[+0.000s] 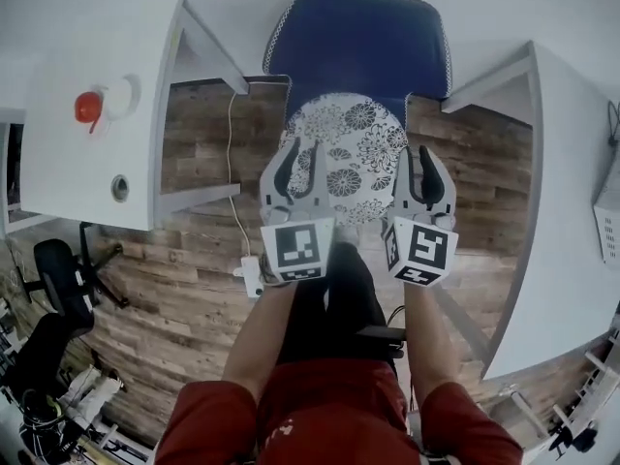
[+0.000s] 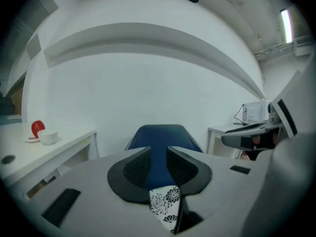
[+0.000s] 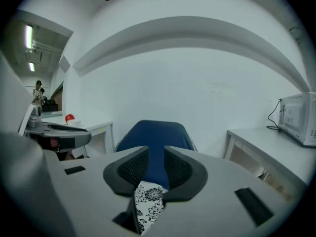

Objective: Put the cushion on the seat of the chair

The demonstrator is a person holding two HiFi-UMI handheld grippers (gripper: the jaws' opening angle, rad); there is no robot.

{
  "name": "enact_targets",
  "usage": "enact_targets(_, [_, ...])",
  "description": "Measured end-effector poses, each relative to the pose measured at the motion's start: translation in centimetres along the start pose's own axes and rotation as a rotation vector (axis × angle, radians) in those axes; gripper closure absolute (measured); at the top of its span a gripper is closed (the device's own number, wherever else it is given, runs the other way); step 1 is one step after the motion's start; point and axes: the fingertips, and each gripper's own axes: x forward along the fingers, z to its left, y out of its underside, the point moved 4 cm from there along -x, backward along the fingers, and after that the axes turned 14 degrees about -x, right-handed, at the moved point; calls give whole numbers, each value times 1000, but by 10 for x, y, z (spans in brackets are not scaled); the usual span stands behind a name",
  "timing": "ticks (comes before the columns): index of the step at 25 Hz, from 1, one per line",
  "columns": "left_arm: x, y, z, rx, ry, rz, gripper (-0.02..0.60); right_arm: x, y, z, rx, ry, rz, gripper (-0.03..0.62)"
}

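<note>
- Left gripper (image 1: 300, 166): jaws narrowed onto the left rim of the cushion (image 1: 344, 158); patterned fabric pinched low between the two black pads, only a slim gap left toward the tips.
- Right gripper (image 1: 414, 170): jaws likewise narrowed, clamped on the right rim of the same cushion.
- Cushion: round, white with black flower print, spanned flat between the two grippers, held at opposite edges.
- Chair (image 1: 358, 42): blue, directly ahead of both grippers; near edge covered by the far half of the cushion in the head view. Contact between cushion and seat: cannot be told.
- In each gripper view, blue chair back visible through the slit between the pads, just beyond the pinched fabric.
- White desk (image 1: 87, 163): left of the left gripper, well apart; red object (image 1: 87, 107) on top beside a white dish.
- Second white desk (image 1: 572, 211): right of the right gripper; microwave (image 3: 298, 125) on it.
- Wooden floor (image 1: 194, 289): below both grippers, white cable (image 1: 232, 163) trailing across it near the left gripper.
</note>
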Motion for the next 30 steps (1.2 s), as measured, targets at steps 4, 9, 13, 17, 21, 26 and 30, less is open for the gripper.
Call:
enact_targets(4, [-29, -59, -15, 11, 26, -88, 474, -30, -53, -10, -22, 22, -81, 491])
enact_targets(9, [-58, -122, -30, 35, 53, -187, 474, -62, -119, -20, -46, 39, -195, 491])
enact_targets(13, [-77, -164, -39, 87, 69, -251, 474, -83, -166, -27, -59, 55, -280, 491])
enact_targets(17, [-92, -189, -47, 90, 89, -290, 474, -103, -195, -31, -59, 59, -345, 510])
enact_targets(21, [-109, -204, -59, 115, 105, -320, 524, -125, -209, -32, -57, 68, -395, 553])
enact_targets(26, [-118, -217, -64, 121, 118, -337, 554, -131, -224, -29, -103, 44, -399, 566])
enact_targets(30, [-120, -221, -63, 116, 115, -346, 554, -128, -227, -31, -76, 27, -405, 566])
